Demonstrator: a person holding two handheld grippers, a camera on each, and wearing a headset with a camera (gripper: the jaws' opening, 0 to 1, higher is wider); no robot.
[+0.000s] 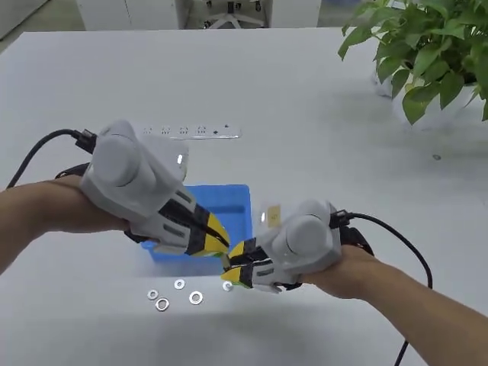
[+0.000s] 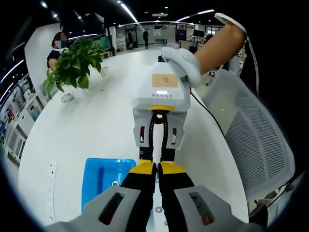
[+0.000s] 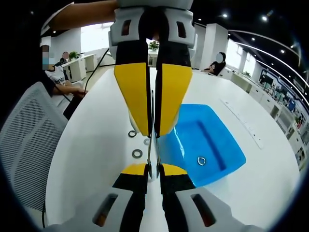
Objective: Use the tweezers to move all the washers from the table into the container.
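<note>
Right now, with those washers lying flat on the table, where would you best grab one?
Probably by its rim. The washer lies flat on the table, so no edge stands up to grip from the side. Bring the tweezers down from above, with one tip in the hole and one outside, then pinch the band.

Washers (image 1: pixel 196 297): bare silver metal, shiny. Container (image 1: pixel 229 200): blue plastic, smooth, mild gloss inside. Tweezers (image 3: pixel 151 154): thin bright metal. Left gripper (image 1: pixel 221 240) and right gripper (image 1: pixel 232 263): light grey matt plastic shells; jaw faces yellow and black, smooth, low sheen. Table (image 1: pixel 305 91): white, smooth, mostly matt with soft reflections. Power strip (image 1: pixel 191 132): white plastic. Cable (image 1: pixel 364 219): black, rubbery-looking. Office chair (image 3: pixel 29 145): grey open mesh cloth. Plant (image 1: pixel 427 53): green leaves, slightly glossy.
</note>
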